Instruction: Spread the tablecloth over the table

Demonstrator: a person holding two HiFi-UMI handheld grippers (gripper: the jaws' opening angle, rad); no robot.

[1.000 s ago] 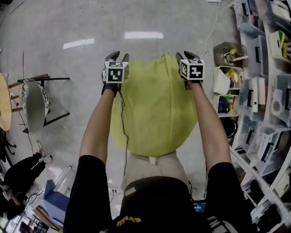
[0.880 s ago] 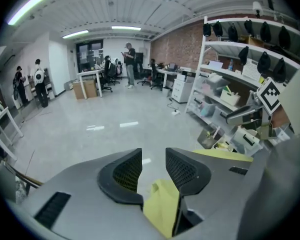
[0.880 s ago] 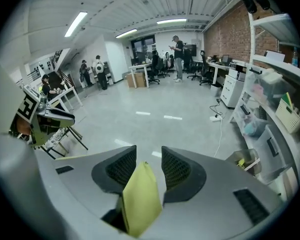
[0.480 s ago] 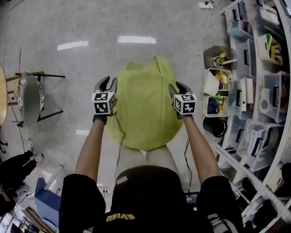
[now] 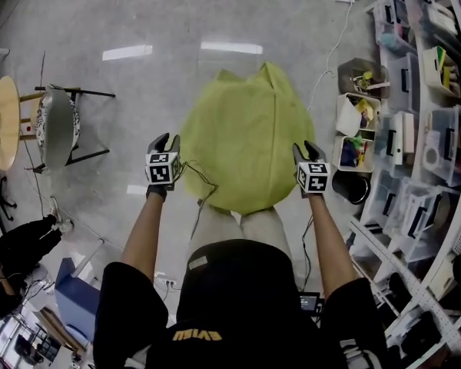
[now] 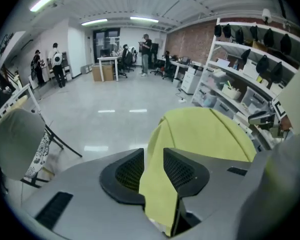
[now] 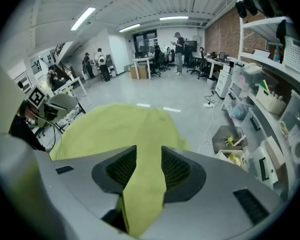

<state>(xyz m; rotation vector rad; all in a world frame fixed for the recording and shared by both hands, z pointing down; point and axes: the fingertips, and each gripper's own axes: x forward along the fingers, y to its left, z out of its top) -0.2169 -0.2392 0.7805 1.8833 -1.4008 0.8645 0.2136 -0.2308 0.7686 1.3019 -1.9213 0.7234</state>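
A yellow-green tablecloth (image 5: 246, 141) hangs billowed in the air in front of me, over the grey floor. No table top shows beneath it. My left gripper (image 5: 163, 141) holds the cloth's near left edge. In the left gripper view a fold of the cloth (image 6: 205, 134) runs between the jaws of the left gripper (image 6: 152, 156). My right gripper (image 5: 307, 151) holds the near right edge. The right gripper view shows a strip of cloth (image 7: 110, 129) pinched in the right gripper (image 7: 149, 154). Both arms are spread wide.
A shelving rack (image 5: 426, 129) with plastic bins lines the right side. Open boxes (image 5: 357, 118) and a black bucket (image 5: 349, 187) stand on the floor before it. A chair (image 5: 58, 125) and a round wooden table (image 5: 1, 121) are at the left. People stand far off.
Both grippers have come back toward my body and moved further apart, drawing the cloth with them. The cloth now spreads wider and billows ahead of the grippers.
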